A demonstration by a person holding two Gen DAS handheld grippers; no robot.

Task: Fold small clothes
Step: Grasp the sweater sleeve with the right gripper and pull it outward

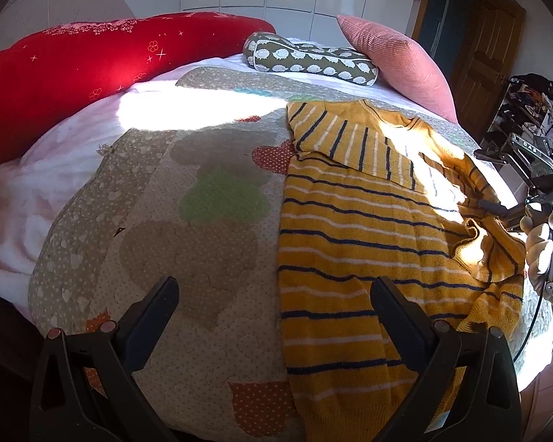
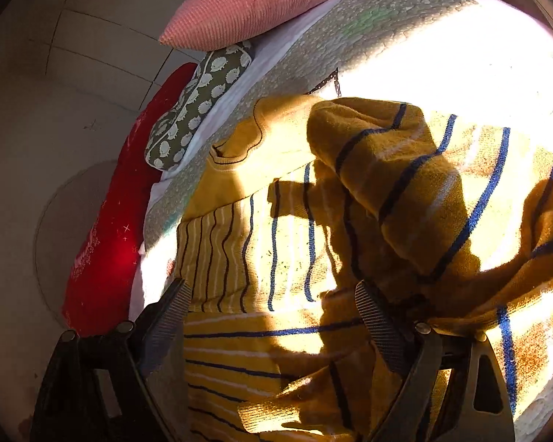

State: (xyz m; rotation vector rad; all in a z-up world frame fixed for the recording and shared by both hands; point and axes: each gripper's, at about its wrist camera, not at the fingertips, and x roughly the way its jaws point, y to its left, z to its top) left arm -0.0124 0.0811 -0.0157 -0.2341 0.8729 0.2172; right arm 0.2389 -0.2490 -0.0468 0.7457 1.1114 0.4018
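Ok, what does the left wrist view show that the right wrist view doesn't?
Only the left wrist view: the right gripper at the sweater's far sleeve, the wooden door, the cluttered rack, and its own left gripper, open above the quilt. Only the right wrist view: the bunched sleeve fabric up close, between its open fingers. Both: yellow striped sweater, pink pillow, hedgehog-print pillow, red bolster.

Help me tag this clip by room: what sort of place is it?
Most likely a home bedroom: a bed with a patterned quilt, pillows at its head, among them a pink pillow, and a wooden door behind. A yellow striped sweater lies on the quilt.
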